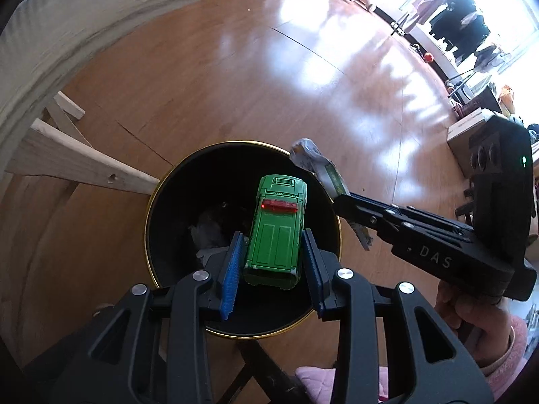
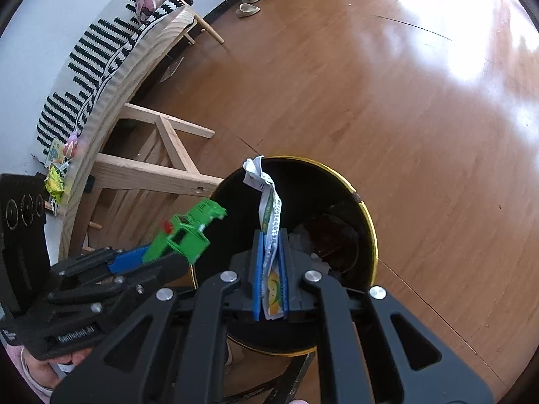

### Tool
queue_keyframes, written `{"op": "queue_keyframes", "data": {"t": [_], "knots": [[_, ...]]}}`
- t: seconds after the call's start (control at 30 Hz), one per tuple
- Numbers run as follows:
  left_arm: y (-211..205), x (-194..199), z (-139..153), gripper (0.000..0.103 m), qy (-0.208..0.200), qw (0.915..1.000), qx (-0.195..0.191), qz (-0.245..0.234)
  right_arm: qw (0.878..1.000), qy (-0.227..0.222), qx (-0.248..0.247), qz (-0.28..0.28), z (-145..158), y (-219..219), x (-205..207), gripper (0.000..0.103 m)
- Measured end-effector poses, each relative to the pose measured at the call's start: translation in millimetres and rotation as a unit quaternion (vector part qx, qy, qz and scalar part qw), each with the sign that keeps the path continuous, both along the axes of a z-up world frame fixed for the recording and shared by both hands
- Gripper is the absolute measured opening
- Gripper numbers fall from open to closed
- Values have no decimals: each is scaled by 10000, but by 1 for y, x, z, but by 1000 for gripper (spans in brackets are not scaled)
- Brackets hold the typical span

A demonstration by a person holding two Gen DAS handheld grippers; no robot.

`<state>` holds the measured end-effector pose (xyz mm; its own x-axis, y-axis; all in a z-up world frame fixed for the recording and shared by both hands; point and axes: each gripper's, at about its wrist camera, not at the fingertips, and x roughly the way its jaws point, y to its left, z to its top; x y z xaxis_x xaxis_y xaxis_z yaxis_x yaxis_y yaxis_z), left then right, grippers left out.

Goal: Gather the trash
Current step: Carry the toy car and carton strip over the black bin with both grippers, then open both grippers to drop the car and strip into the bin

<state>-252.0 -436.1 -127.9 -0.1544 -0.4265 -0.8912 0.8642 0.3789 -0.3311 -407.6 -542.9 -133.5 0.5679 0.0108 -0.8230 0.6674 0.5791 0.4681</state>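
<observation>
A green toy car (image 1: 278, 222) with a red roof light sits between the blue pads of my left gripper (image 1: 273, 235), which is shut on it. The car hangs over the mouth of a black bin with a gold rim (image 1: 148, 222). My right gripper (image 2: 271, 235) is shut on a twisted white snack wrapper (image 2: 269, 202), also over the bin (image 2: 370, 235). In the left wrist view the right gripper (image 1: 337, 200) reaches in from the right with the wrapper (image 1: 316, 161) sticking up past the rim. In the right wrist view the left gripper (image 2: 151, 257) holds the car (image 2: 188, 232) at the bin's left edge.
Crumpled trash (image 1: 209, 232) lies in the bin. A pale wooden table frame (image 2: 151, 171) stands just left of it, with snack packets (image 2: 55, 181) on the striped tabletop. Slippers (image 2: 249, 8) and a cardboard box (image 1: 468, 131) sit farther off on the wood floor. A hand in a pink sleeve (image 1: 471, 309) holds the right gripper.
</observation>
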Motion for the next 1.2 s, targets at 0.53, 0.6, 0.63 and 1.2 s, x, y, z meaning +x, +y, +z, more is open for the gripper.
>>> {"op": "queue_keyframes", "data": {"t": [0.53,0.6,0.63,1.2], "knots": [[30,42,76,97,-318,9923,-875,818,9955,-88,-308,-888,26,-26,-13,97],[43,55,96,97,-363,9894,-1045,936,9953,-33,-533,-809,30,-21,-5,97],[54,65,107,97,-398,9868,-1177,1043,9950,34,-670,-740,31,-18,2,97],[302,205,145,97,-1272,8823,-833,4455,9774,-377,-1689,1218,91,89,187,97]]}}
